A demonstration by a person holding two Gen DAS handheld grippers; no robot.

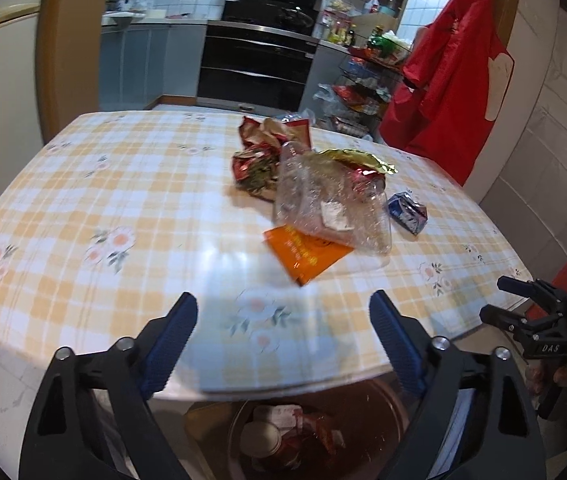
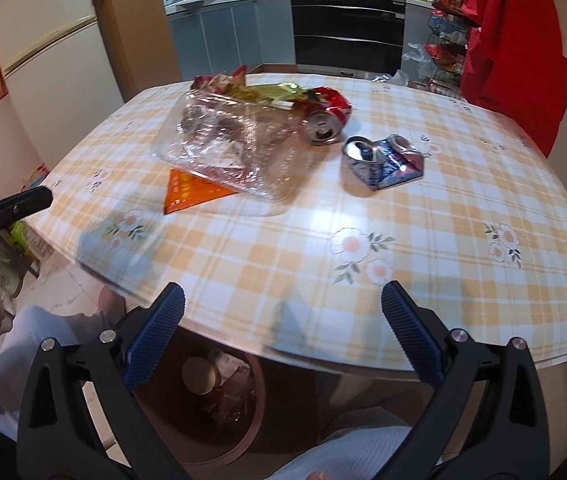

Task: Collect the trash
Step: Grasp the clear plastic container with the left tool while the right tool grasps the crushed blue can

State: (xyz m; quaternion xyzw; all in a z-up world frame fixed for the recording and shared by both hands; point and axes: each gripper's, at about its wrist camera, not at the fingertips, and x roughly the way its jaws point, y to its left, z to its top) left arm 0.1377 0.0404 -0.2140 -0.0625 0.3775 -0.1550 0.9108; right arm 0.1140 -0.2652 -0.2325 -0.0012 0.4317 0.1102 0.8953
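Note:
A pile of trash lies mid-table: a clear plastic container [image 1: 331, 204] [image 2: 235, 148], an orange packet [image 1: 307, 254] [image 2: 191, 196] under it, a crushed blue can [image 1: 407, 214] [image 2: 383, 162], a red can [image 2: 329, 114], a gold wrapper [image 1: 359, 160] [image 2: 271, 92] and crumpled red wrappers [image 1: 259, 152]. My left gripper [image 1: 283, 308] hangs open over the near table edge, nothing between its blue pads. My right gripper [image 2: 283, 300] is open too, empty, short of the blue can. A brown bin [image 1: 315, 432] [image 2: 203, 400] with trash in it stands under the table edge.
The table [image 1: 83, 208] [image 2: 463, 216] wears a yellow checked cloth with flowers. A red apron [image 1: 455, 80] hangs at the right. Behind are a black oven [image 1: 259, 68] and a wire rack [image 1: 367, 80]. Pale-trousered knees [image 2: 35, 352] sit beside the bin.

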